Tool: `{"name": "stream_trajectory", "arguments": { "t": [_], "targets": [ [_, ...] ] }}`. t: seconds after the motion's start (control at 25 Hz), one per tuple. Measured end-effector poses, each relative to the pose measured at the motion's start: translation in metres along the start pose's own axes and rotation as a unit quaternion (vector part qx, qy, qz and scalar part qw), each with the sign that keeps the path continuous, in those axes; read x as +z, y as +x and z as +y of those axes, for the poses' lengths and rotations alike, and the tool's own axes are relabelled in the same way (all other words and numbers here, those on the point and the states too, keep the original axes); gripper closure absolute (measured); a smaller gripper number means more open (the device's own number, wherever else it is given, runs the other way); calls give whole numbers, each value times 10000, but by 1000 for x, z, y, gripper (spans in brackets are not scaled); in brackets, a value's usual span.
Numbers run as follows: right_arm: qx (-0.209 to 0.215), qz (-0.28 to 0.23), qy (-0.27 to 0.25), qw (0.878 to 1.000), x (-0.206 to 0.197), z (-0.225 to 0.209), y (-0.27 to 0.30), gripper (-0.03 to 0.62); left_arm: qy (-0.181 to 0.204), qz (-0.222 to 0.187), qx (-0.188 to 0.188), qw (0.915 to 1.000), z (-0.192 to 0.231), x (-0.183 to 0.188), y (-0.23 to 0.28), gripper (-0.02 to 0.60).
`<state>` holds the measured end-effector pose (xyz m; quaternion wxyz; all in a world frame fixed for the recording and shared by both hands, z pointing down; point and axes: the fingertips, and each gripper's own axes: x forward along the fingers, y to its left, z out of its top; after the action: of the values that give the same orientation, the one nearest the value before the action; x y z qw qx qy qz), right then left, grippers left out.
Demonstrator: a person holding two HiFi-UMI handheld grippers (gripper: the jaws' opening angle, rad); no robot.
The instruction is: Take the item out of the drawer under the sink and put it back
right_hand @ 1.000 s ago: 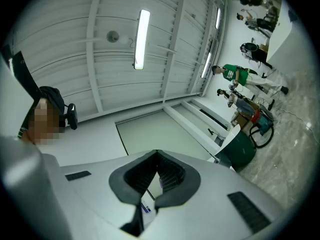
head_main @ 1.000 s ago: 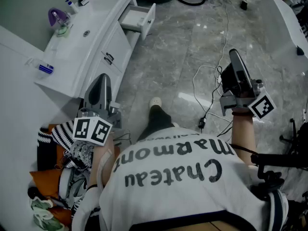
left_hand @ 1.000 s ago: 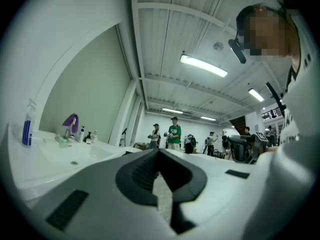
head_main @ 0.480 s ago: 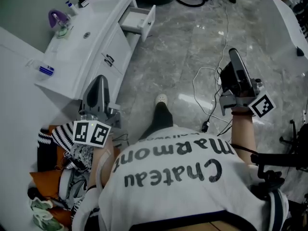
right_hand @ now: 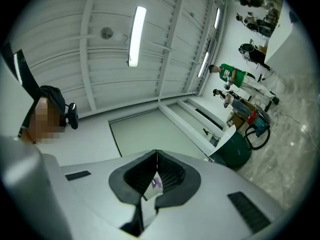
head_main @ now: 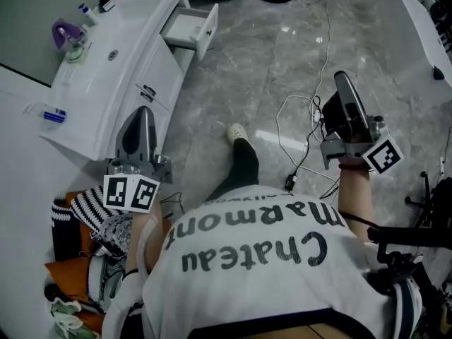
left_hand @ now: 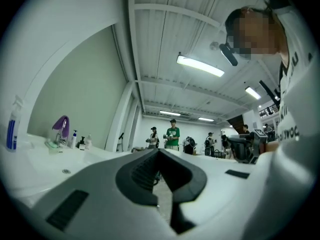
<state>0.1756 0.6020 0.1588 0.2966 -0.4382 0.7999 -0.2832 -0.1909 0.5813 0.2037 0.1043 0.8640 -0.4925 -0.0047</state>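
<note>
This looks like a big test hall holding a bathroom set: a white sink counter with a drawer, marble floor, loose cables, strip lights and people standing behind.

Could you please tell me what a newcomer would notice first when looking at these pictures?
The open drawer jutting from the white sink cabinet at the head view's upper left stands out first against the grey marble floor. Then come the left gripper and right gripper, both shut and held out ahead of the person, with loose cables beside the right one and a heap of clothes at lower left.
</note>
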Motion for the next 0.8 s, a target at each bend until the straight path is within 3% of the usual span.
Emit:
{"name": "stream_trajectory", "arguments": {
  "t": [0.44, 0.8],
  "targets": [
    [-236, 30, -61, 9997, 28, -79, 64, 583, -81, 110, -115, 9998, 33, -13, 121, 572],
    [-93, 141, -44, 9998, 48, -146, 174, 583, 123, 142, 3, 9998, 90, -3, 232, 572]
  ]
}}
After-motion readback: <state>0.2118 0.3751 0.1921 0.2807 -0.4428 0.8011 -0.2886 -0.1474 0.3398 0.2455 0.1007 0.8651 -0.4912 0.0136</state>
